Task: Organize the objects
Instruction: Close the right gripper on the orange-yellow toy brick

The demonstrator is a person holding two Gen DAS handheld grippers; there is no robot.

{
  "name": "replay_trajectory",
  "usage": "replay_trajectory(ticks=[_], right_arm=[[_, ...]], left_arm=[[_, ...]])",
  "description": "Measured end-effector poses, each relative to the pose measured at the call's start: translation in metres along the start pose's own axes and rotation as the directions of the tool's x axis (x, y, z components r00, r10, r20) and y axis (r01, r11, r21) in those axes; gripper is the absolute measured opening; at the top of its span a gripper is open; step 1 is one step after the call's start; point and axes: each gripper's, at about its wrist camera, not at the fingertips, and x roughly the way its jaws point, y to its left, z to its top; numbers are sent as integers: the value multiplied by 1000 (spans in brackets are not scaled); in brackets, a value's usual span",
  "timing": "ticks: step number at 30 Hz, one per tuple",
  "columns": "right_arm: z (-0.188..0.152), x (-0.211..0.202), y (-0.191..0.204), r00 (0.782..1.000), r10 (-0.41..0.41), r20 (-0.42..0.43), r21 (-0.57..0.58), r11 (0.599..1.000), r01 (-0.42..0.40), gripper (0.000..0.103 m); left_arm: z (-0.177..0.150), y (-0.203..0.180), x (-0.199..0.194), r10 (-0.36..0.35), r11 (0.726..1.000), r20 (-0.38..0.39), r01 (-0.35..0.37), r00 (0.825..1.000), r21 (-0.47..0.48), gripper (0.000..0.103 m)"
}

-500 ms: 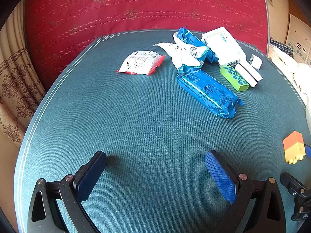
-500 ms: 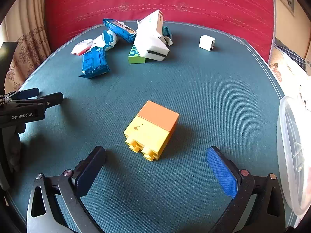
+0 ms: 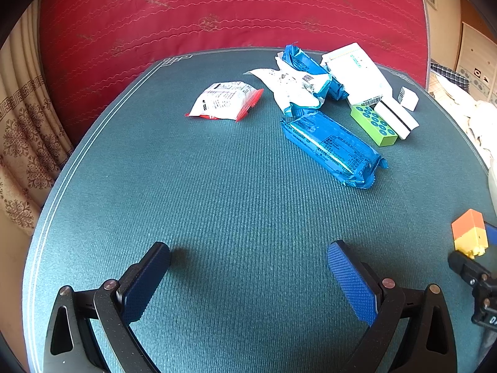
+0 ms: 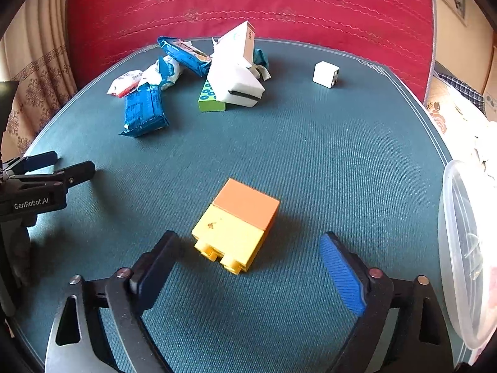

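Observation:
An orange and yellow toy block lies on the teal table, just ahead of and between the tips of my open right gripper; it also shows at the right edge of the left wrist view. My left gripper is open and empty over bare table. Beyond it lie a blue snack pack, a red and white packet, a white and blue wrapper, a green dotted box and white boxes.
A small white cube sits apart at the back right. A clear plastic container stands at the table's right edge. A red quilted surface rises behind the table. The left gripper's body shows at the left of the right wrist view.
My right gripper has moved forward, so the block now sits between its fingertips. The left gripper has barely moved.

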Motion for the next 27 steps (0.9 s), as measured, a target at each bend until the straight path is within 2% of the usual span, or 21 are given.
replay_trajectory(ticks=[5, 7, 12, 16, 22, 25, 27], right_arm=[[4, 0, -1, 1000, 19, 21, 3, 1000, -19, 54], [4, -1, -1, 999, 28, 26, 0, 1000, -28, 48], [2, -2, -2, 998, 49, 34, -21, 999, -48, 47], [2, -8, -9, 997, 65, 52, -10, 998, -64, 48], [2, -23, -20, 992, 86, 88, 3, 996, -87, 48], [1, -29, -23, 990, 92, 106, 4, 996, -93, 48], [0, -32, -26, 989, 98, 115, 7, 995, -100, 48]], left_arm=[[0, -2, 0, 18, 1000, 3, -18, 1000, 3, 103], [1, -5, 0, 28, 1000, 6, -28, 1000, 11, 103], [2, -9, -1, 51, 998, 8, -51, 999, 37, 103], [8, -8, 2, 28, 1000, -20, -27, 999, 10, 103], [32, -23, -3, 5, 1000, 12, -6, 1000, 12, 102], [46, -29, 0, -28, 999, 4, 29, 1000, -22, 102], [56, -33, 8, -22, 999, -7, 22, 1000, -48, 102]])
